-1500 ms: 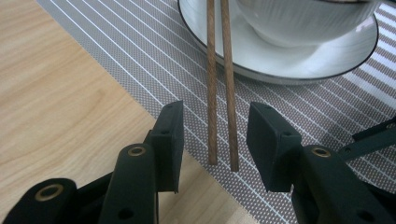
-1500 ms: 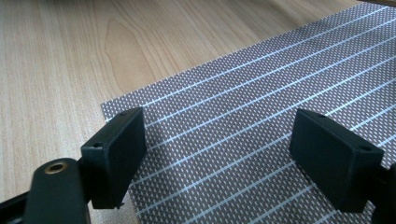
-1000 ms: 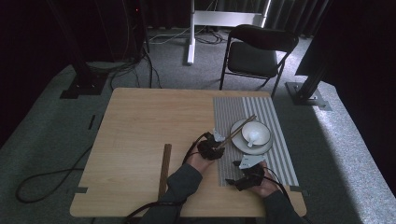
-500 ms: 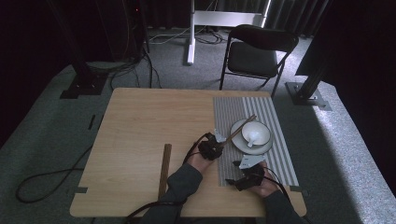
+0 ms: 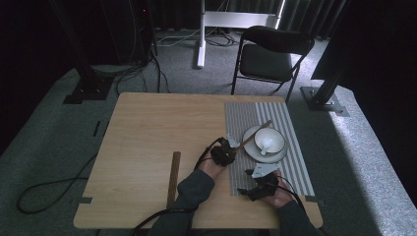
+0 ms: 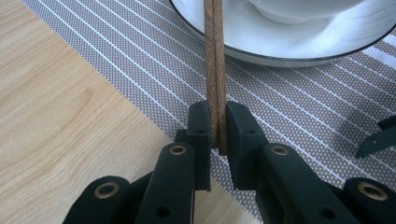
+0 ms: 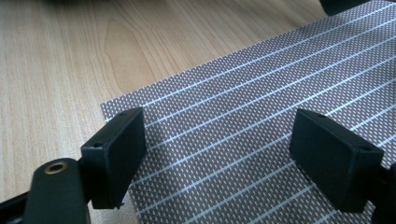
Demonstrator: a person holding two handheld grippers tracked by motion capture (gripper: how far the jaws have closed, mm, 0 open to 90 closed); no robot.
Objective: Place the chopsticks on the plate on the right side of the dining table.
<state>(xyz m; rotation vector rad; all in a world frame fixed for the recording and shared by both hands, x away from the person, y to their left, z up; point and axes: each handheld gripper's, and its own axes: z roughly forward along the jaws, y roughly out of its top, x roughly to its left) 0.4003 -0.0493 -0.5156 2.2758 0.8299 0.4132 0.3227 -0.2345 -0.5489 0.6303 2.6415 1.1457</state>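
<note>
1. The left gripper (image 6: 215, 135) has its fingers (image 6: 200, 135) clamped on the near ends of a pair of wooden chopsticks (image 6: 214, 60); these run up the centre of the left gripper view and rest on the rim of the white plate (image 6: 289, 44) at the top of the frame. The grip sits at the very end of the sticks, so I judge they could pivot or slip apart if the hand tilts.

2. In the high view the chopsticks (image 5: 255, 133) lie slanted across the plate (image 5: 251, 147), right of centre, beside a white bowl (image 5: 269, 140) with a spoon (image 5: 264, 146) in it. Dragging or swinging the sticks could nudge the bowl or tip the plate's edge.

3. The striped placemat (image 6: 140, 70) lies under the plate; a low pass could snag its edge and shift everything on it.

4. The right gripper (image 7: 217, 158) has its fingers (image 7: 116, 154) wide apart, holding nothing, low over the placemat's near corner at the lower right of the high view. It is near enough to the left hand (image 5: 211, 167) that crossing paths could cause a knock.

5. A wooden bar (image 5: 173, 177) lies apart on the surface (image 5: 147, 132), lower centre.
</note>
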